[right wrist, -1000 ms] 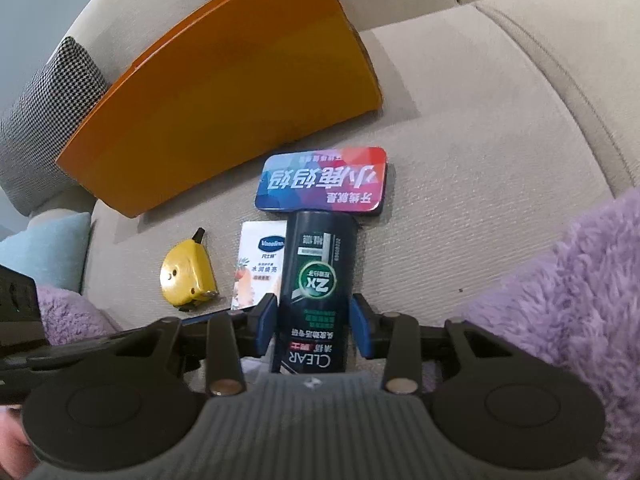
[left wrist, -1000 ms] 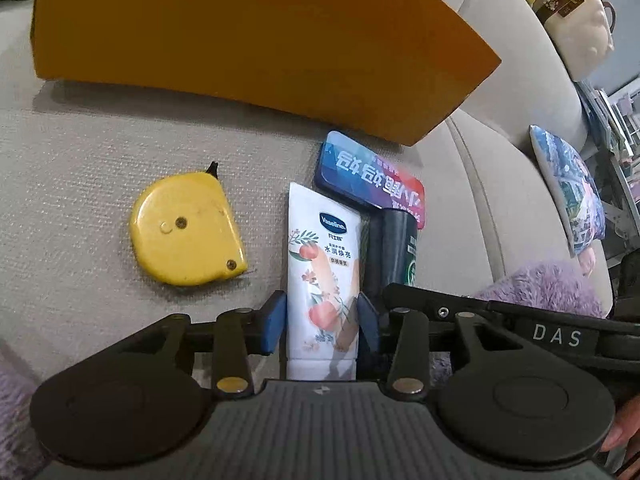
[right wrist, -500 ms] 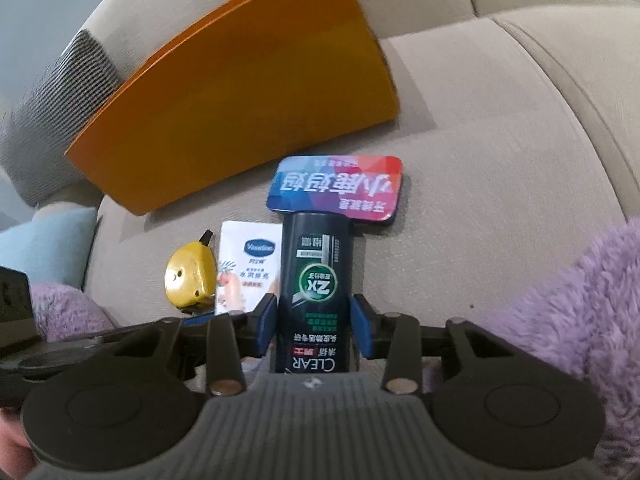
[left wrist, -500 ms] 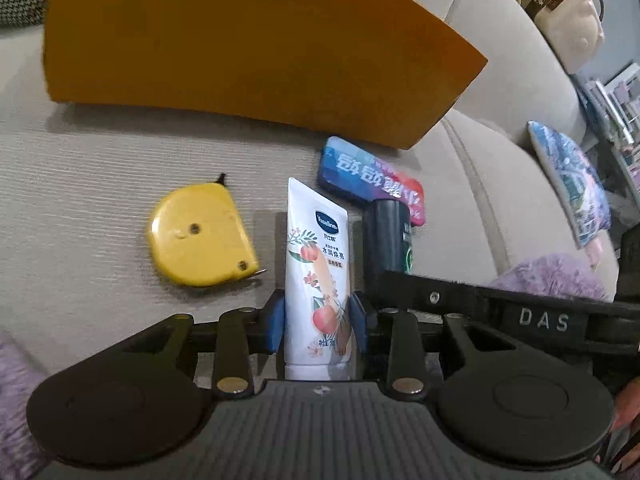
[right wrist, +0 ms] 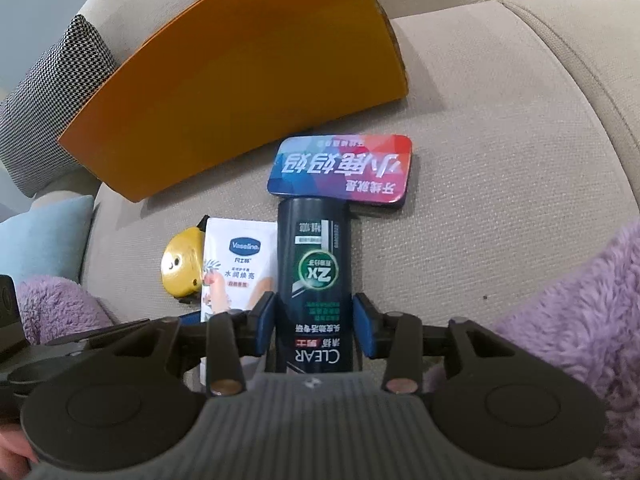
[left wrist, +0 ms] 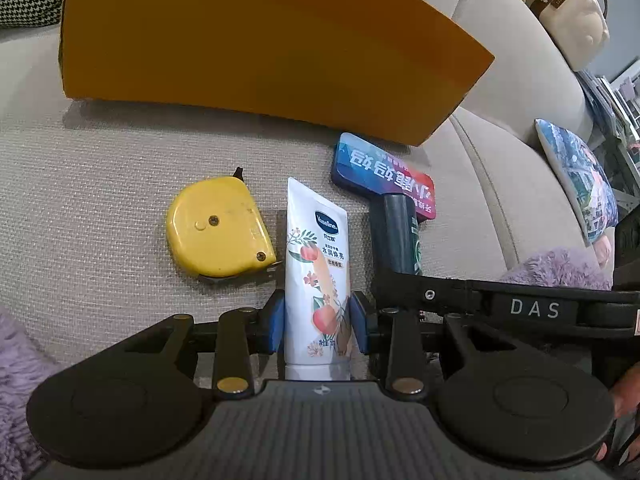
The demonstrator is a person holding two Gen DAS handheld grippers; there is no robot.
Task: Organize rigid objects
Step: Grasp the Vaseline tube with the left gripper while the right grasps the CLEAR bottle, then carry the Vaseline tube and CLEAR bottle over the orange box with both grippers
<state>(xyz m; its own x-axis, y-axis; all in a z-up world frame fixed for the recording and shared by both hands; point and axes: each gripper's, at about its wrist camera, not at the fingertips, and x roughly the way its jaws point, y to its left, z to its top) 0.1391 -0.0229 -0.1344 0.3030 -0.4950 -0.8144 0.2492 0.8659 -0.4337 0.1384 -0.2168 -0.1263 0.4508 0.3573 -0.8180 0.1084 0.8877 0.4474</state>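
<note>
Left gripper (left wrist: 318, 326): jaws pinch the tube (left wrist: 318, 268) near its cap end, flat on the sofa (left wrist: 100, 168), prob. to line it up beside the tape (left wrist: 218, 234). Right gripper (right wrist: 314, 326): jaws around the bottle (right wrist: 314, 280), looks gripped, w/ its far end touching the tin (right wrist: 340, 168). Things sit in a neat row by the orange box (left wrist: 260, 40).

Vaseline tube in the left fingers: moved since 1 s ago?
Yes. It shifted left: the gap between the Vaseline tube and the yellow tape measure has narrowed.
</note>
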